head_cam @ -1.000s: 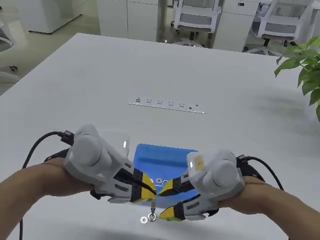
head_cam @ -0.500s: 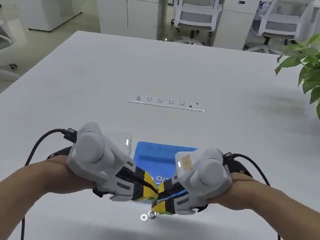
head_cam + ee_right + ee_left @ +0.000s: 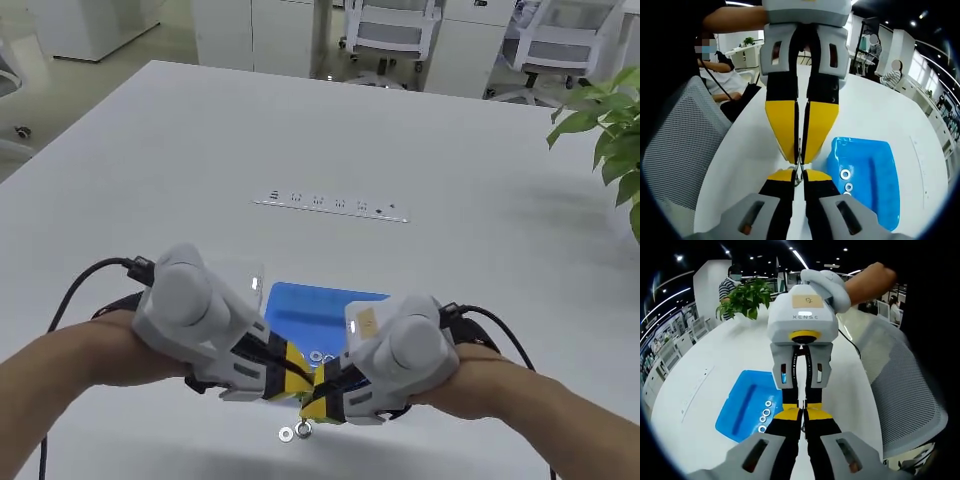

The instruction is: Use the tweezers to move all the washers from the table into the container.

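Washers (image 3: 295,432), two flat metal rings, lie on the smooth white table (image 3: 200,150) in the head view, on the near side of the container (image 3: 325,303), a glossy blue rectangular tray with more rings inside. The left gripper (image 3: 296,378) and right gripper (image 3: 318,398) meet tip to tip just before the container. Beyond it the tabletop runs wide to a flush socket strip (image 3: 330,207) whose markings are unreadable.

In the left gripper view both jaw pairs are narrow, pinching the thin steel tweezers (image 3: 801,407) beside the container. The grey shell opposite reads "XENSE".

In the right gripper view the yellow-tipped black jaws likewise pinch the tweezers. The table's edge runs close by, on the side away from the container.
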